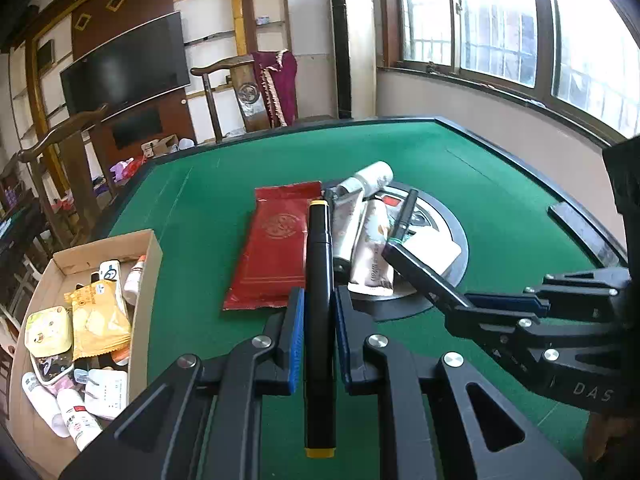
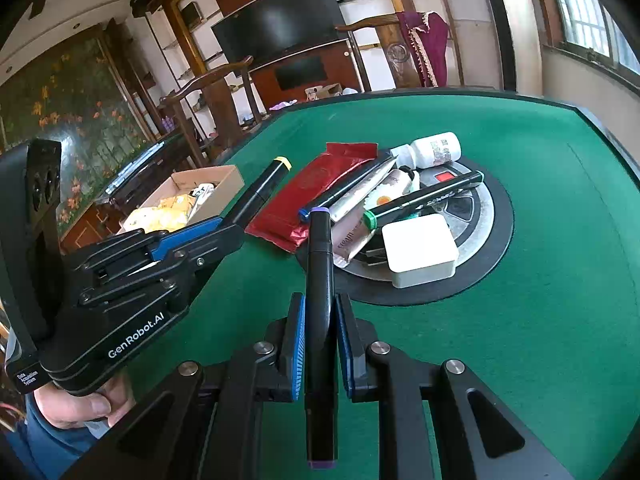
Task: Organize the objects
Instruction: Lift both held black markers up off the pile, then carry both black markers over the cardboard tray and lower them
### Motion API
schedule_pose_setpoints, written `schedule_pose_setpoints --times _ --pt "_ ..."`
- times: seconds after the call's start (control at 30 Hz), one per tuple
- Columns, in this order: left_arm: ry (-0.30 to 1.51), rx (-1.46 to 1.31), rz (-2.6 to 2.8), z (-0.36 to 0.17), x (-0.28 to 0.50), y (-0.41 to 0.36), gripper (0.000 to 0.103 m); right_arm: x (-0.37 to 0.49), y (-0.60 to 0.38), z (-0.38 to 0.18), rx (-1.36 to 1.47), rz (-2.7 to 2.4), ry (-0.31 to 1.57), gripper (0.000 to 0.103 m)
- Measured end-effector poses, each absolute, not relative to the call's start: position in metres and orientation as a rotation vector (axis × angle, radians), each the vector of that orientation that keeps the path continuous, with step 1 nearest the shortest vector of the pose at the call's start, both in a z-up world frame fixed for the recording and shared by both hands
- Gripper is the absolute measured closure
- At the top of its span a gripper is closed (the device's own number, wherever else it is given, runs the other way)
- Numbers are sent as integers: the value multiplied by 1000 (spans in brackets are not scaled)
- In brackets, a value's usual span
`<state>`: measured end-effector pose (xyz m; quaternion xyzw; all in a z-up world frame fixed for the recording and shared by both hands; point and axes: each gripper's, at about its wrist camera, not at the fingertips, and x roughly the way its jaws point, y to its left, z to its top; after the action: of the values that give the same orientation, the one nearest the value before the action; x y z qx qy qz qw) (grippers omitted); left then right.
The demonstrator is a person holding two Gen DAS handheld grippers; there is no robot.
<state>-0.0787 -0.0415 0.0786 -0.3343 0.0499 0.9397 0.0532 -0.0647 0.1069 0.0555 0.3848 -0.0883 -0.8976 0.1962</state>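
Observation:
My left gripper (image 1: 319,300) is shut on a black marker with yellow caps (image 1: 319,256), which points forward over the green table (image 1: 200,208). My right gripper (image 2: 320,304) is shut on a black marker with purple caps (image 2: 320,248). Each gripper shows in the other's view: the right gripper (image 1: 472,304) comes in from the right, the left gripper (image 2: 228,228) from the left. Ahead lies a pile: a red pouch (image 1: 276,248), tubes (image 1: 372,248), a white bottle (image 2: 436,150), a green-banded pen (image 2: 420,196) and a white square box (image 2: 420,248).
A cardboard box (image 1: 152,248) at the table's left edge holds several snack packs and small bottles. The pile rests partly on the table's round centre hub (image 2: 500,216). Wooden chairs (image 1: 224,76) stand behind the table. A hand (image 2: 80,404) grips the left tool.

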Motion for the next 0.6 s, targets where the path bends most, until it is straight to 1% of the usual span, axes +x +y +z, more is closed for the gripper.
schedule_pose_setpoints --times 0.37,0.6 --pt "71 -964 2887 96 -75 -65 89 -73 86 61 1059 -2485 -299 86" --pt "-13 -946 2933 105 -71 -96 89 -80 68 60 1064 -2457 -306 86"
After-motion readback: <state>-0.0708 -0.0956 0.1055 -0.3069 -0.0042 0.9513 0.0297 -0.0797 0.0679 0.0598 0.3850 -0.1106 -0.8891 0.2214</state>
